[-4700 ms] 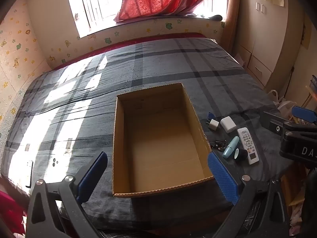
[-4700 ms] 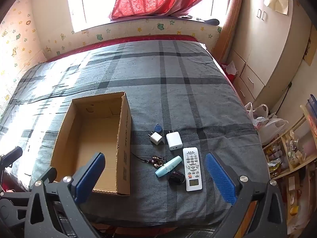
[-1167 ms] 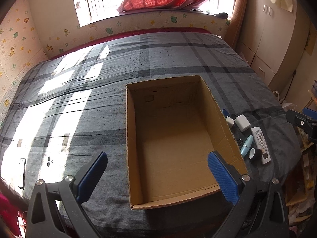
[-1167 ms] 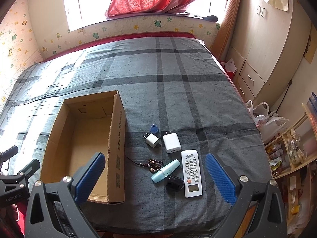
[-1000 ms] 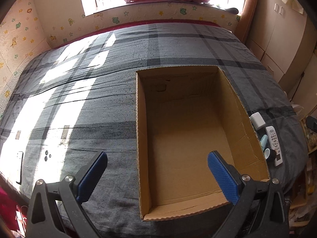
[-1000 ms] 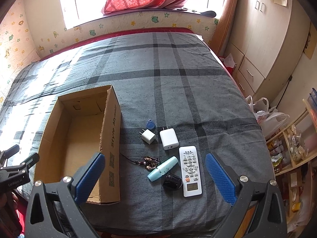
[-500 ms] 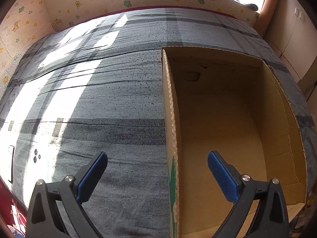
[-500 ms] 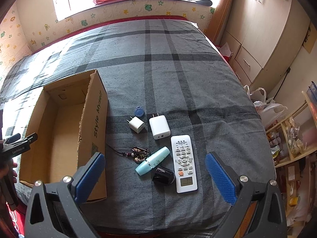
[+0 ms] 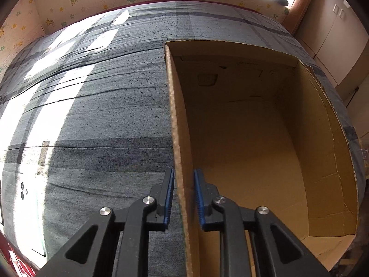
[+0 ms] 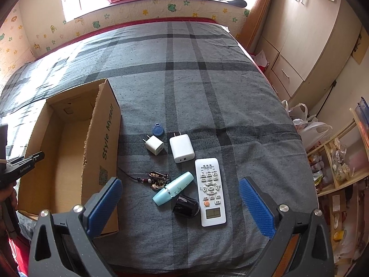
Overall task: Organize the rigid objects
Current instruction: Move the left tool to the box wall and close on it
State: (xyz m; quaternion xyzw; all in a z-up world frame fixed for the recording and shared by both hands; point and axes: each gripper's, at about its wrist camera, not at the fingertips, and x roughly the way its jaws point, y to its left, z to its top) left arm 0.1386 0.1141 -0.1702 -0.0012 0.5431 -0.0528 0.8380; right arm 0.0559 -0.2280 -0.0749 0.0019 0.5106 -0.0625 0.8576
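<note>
Left gripper [image 9: 183, 198] has just closed, clamping the cardboard box [image 9: 253, 138] by its left wall edge; right gripper [image 10: 180, 203] hangs spread apart above the remote [image 10: 209, 191], with bare bedspread [image 10: 184, 80] beyond.

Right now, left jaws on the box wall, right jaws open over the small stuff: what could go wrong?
1. The left gripper pinches only the thin wall of the cardboard box; pulling could bend or tear it.
2. The box is empty and may slide on the soft bedspread.
3. The remote, blue tube and black cap lie close together, so the right gripper could nudge neighbours.
</note>
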